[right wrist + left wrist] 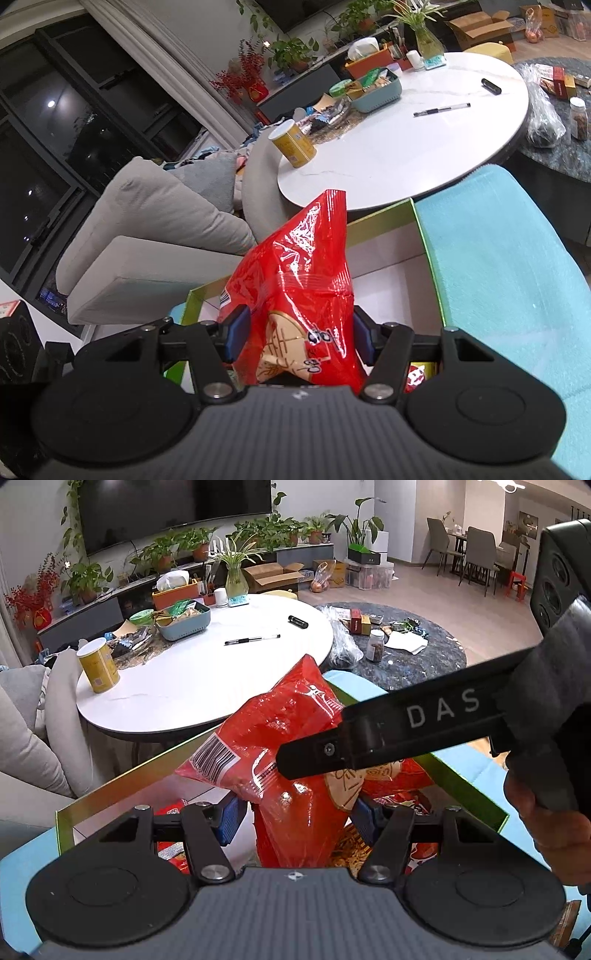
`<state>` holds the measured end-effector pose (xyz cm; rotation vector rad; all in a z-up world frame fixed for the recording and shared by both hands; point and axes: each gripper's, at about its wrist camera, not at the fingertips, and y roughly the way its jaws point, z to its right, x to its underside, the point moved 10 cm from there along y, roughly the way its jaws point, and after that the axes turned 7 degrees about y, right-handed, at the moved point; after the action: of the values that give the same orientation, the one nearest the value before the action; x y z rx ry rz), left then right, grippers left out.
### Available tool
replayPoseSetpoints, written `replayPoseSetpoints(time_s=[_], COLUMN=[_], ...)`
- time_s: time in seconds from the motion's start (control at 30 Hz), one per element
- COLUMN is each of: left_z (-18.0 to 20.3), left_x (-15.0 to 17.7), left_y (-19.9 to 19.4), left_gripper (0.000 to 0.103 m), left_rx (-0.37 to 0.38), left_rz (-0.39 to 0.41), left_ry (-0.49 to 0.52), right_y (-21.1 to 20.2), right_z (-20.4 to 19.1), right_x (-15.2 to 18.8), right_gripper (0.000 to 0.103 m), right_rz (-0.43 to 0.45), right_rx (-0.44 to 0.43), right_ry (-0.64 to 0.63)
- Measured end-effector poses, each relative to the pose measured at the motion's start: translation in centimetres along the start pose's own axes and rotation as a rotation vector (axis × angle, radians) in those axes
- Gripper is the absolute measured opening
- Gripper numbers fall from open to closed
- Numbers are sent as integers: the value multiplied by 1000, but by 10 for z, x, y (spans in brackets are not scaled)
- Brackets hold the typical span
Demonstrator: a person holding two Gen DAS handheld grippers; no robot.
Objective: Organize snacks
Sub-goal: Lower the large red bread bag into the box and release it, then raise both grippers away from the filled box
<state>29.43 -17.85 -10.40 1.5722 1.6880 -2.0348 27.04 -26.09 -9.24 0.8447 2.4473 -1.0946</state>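
A: What is seen around the open box (96, 794), and what stands in the way?

B: Beyond the box a round white worktop (207, 686) is seen. On it, a yellow can (99, 664) is stood nearest the box, a pen (252, 640) is laid further back, and a blue basket (184, 622) of small packets is set behind the can. A grey sofa (26, 738) is found to the left of the box. In the left wrist view the far part of the box is crossed by the right gripper's black body, with a hand (546, 827) seen on its grip.

A: What is shown by one view and not by the other?

B: A barcode on the red snack bag (291, 738) and more red packets (417, 805) lying inside the box are shown chiefly in the left wrist view. A dark window (55, 110) beyond the sofa is shown only in the right wrist view, as is a bare white stretch of the box floor (391, 273). A light blue surface (498, 277) under the box is seen widest there.

A: How are the fingers set?

B: The left gripper (293, 818) is partly closed, its blue fingers (229, 821) pressed on the lower end of the red snack bag. The right gripper (299, 338) is likewise clamped on a red snack bag (295, 280), with its fingers (236, 334) against both sides. Each bag is held upright above the box interior.
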Motion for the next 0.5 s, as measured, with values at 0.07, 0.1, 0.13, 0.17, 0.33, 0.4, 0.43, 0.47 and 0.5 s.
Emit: replayPoseSetpoints(time_s=[0.07,0.1,0.13,0.17,0.33,0.4,0.43,0.47,0.5], left_z=[-1,-2,-3,-5,-15,-19,-22,-24,-26], left_x=[1,2,2,4,0,0,1,2,3], left_y=[1,1,1,0,-14,-23,-27,-31,-36], left_gripper=[57,57,57,57,58,59,59,59,60], left_rx=[2,2,-1,-13,-62,-75,-84,-91,-95], left_rz=[-5,-5,-5,-7,31,42,45,49,52], left_ry=[-6,-8,-8,-8,-7,-21,-25,-28,-33], right_y=[2,3,3,3,-13,-21,-25,-27,-30], right_z=[3,4,5,7,17,17,16,15,13], right_x=[-1,-1,-2,-3,-12,-13,-12,-11,-10], right_gripper=[56,56,56,57,57,57,57,57,57], right_rz=[1,2,4,9,73,85,90,93,96], right_rx=[6,7,10,20,100,102,108,113,115], right_ry=[-3,-7,-9,-10,-34,-50,-63,-76,-90])
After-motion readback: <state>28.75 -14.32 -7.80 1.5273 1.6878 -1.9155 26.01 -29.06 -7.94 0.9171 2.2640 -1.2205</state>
